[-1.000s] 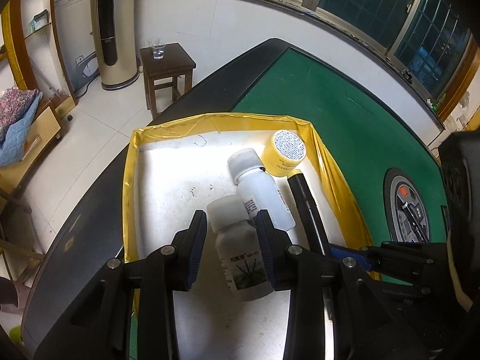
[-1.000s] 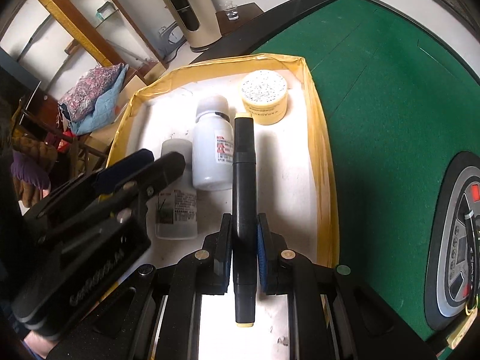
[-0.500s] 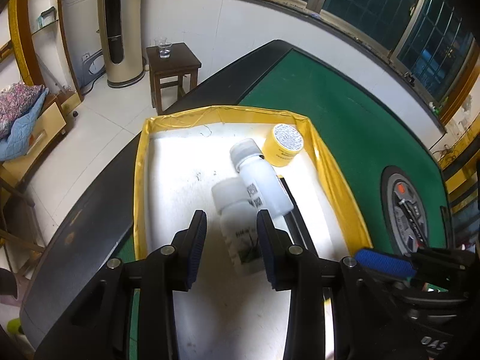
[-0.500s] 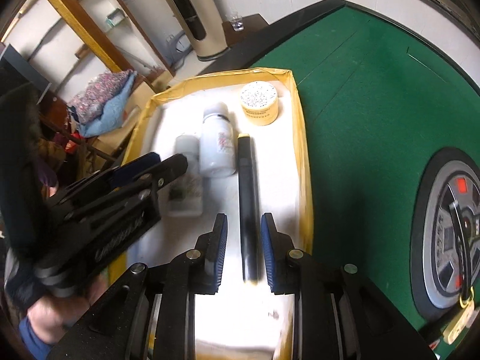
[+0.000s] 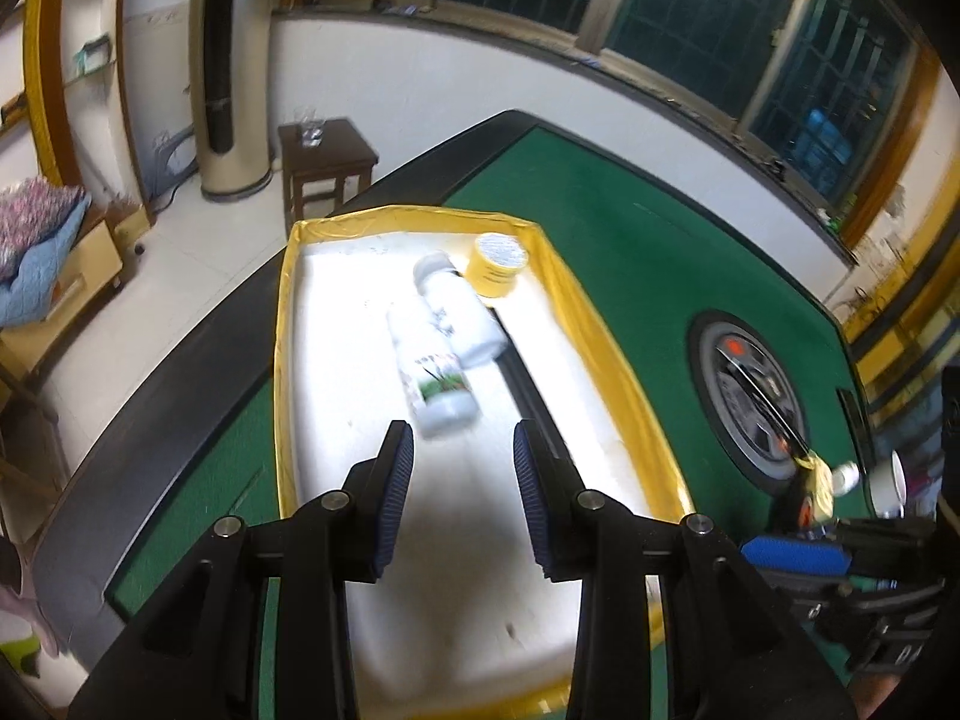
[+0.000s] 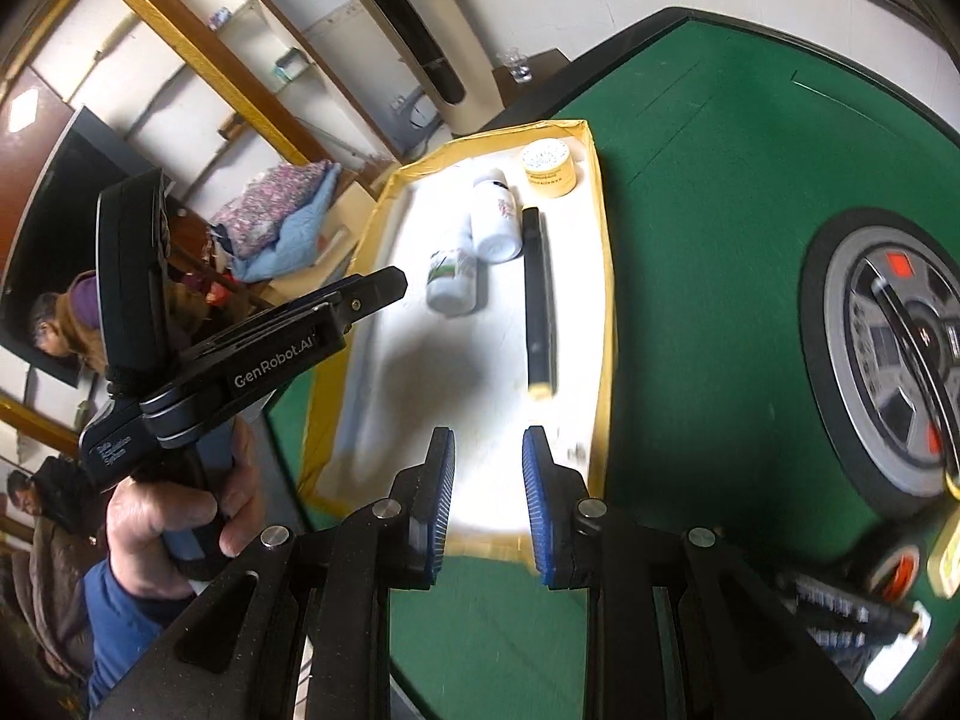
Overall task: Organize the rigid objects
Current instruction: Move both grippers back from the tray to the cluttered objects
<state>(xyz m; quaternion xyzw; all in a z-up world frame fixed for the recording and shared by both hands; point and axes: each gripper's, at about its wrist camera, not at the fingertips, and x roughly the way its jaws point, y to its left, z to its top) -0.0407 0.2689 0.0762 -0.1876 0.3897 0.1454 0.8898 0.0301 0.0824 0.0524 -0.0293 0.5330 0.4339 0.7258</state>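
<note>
Right claw (image 6: 487,495) gapes empty; marker (image 6: 537,300) lies lengthwise along tray (image 6: 606,300).

Two white bottles (image 6: 474,240), yellow jar (image 6: 549,168), black marker (image 6: 537,294), lying in yellow-rimmed tray (image 6: 606,324)

A green felt table top (image 6: 720,192), matt and finely napped, is edged by a glossy black rim (image 5: 198,354) at left of frame. On it sits a tray (image 5: 285,360) with shiny yellow taped walls and a smooth white floor, holding two white plastic bottles (image 5: 438,372), a yellow tub (image 5: 497,264) and a matt black marker (image 6: 536,294). Ribbed blue rubber pads (image 6: 441,498) line the matt black plastic fingers, studded with bright metal screws.
</note>
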